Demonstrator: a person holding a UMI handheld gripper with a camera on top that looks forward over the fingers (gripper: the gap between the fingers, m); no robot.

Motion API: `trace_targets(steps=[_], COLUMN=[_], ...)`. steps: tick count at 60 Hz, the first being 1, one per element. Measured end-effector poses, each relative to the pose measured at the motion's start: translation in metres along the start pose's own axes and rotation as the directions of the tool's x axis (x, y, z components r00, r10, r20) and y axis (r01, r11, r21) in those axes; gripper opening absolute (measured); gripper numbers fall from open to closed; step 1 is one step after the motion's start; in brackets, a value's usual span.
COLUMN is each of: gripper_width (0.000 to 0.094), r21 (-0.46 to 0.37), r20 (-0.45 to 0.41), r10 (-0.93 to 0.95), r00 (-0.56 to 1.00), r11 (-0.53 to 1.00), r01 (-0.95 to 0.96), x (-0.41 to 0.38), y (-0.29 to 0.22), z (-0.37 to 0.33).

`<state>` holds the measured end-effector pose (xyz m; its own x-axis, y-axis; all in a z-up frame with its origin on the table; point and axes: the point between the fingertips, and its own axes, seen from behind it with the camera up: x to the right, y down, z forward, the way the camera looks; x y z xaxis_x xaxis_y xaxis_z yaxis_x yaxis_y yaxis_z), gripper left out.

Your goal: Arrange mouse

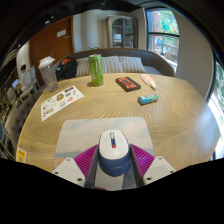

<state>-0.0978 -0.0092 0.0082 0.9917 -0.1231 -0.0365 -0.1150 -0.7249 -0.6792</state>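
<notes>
A white and blue mouse (113,151) sits between my gripper's (113,163) two fingers, whose magenta pads (86,159) press on both its sides. The gripper is shut on the mouse. The mouse is over the near edge of a grey mouse mat (90,132), which lies on the round wooden table (170,120). I cannot tell whether the mouse rests on the mat or is held just above it.
Beyond the mat lie a printed leaflet (62,99), a clear jug (48,72), a green can (95,68), a dark red box (127,84), a white item (150,80) and a small teal object (148,99). A grey sofa (125,62) stands behind the table.
</notes>
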Motion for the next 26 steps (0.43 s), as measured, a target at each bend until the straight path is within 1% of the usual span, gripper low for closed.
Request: trace_targets(steps=[3, 5, 7, 13, 20, 26], gripper_width=[0.0708, 0.0797, 0.0855, 0.0848, 0.0844, 0.0853], r21=[-0.031, -0.033, -0.031, -0.053, -0.100, -0.161], r20=[0.013, 0.022, 0.031, 0.043, 0.067, 0.030], r10=[0.000, -0.007, -0.018, -0.015, 0.017, 0.036], r00=[1.000, 1.000, 0.999, 0.999, 0.998, 0.999], r11=[1.000, 0.999, 0.999, 0.998, 0.995, 0.986], r01=[0.001, 0.008, 0.019, 0.018, -0.010, -0.031], x=[-0.002, -0.002, 0.000, 0.009, 0.018, 0.043], y=[0.004, 0.003, 0.004, 0.021, 0.060, 0.097], z=[-0.008, -0.016, -0.029, -0.071, -0.120, -0.147])
